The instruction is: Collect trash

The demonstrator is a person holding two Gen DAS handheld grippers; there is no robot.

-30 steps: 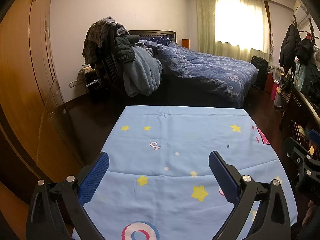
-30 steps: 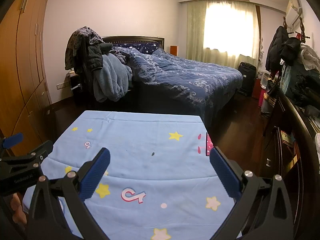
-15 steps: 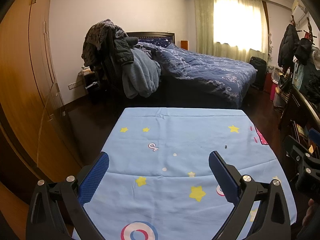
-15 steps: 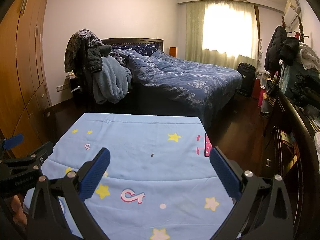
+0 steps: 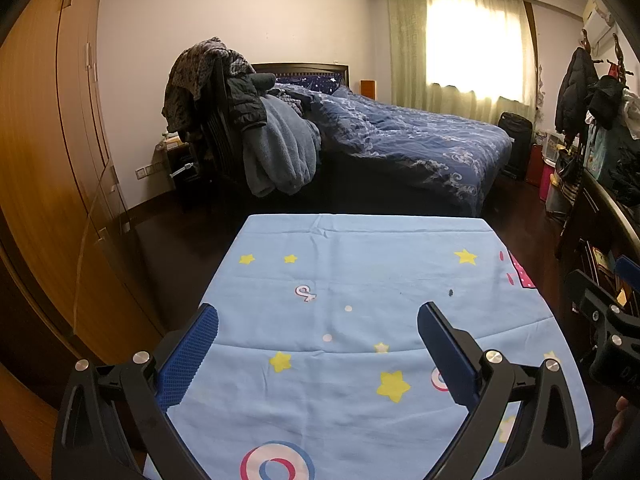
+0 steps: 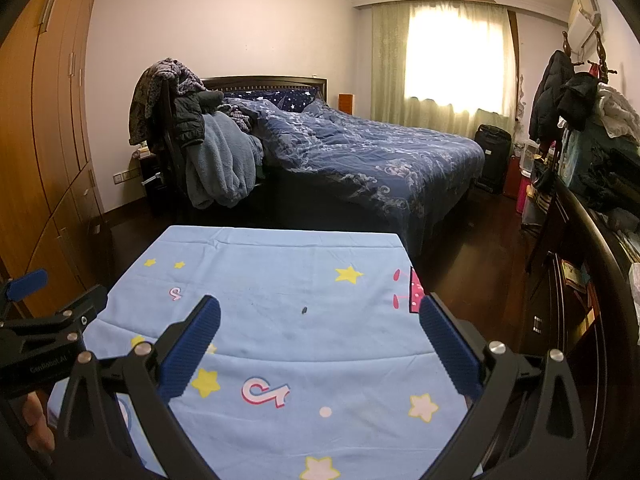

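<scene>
Left gripper (image 5: 318, 314) and right gripper (image 6: 320, 308) both released, empty, above blue tablecloth (image 5: 360, 280); dark speck (image 6: 304, 310) near its centre.

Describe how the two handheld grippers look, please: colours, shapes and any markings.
Both the left gripper and the right gripper have black frames with triangular cut-outs, silver bolt heads and two long fingers faced with blue textured pads. The left gripper's body, seen from the right wrist view, carries small white lettering, not fully readable.
</scene>
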